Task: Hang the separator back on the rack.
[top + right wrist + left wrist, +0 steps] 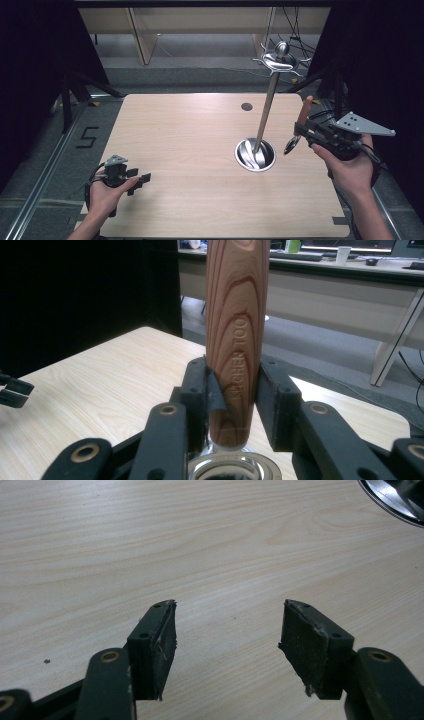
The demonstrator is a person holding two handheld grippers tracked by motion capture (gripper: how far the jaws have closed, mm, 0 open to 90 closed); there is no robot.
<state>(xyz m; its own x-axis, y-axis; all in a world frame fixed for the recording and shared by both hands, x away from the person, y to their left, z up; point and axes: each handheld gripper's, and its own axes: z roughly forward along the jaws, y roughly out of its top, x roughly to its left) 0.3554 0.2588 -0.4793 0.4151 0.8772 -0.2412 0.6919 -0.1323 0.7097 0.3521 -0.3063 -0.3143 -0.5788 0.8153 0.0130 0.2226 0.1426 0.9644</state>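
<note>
A metal utensil stand rises from a round shiny base [255,154] right of the table's middle, with a slim pole [266,112] and hooks around its top [280,60]. Just right of it my right gripper [300,131] is shut on a kitchen utensil. Its wooden handle [305,110] points up and its metal end [291,145] hangs below the jaws. The right gripper view has the handle [235,330] upright and pinched between both pads of that gripper [232,395]. My left gripper [141,181] rests low at the table's front left, open, nothing between its pads [227,640].
The light wooden table [190,130] has a small round hole [246,106] near its back edge. Black curtains hang on both sides, and wooden desks stand behind. The stand's base [395,495] edges into the top right of the left gripper view.
</note>
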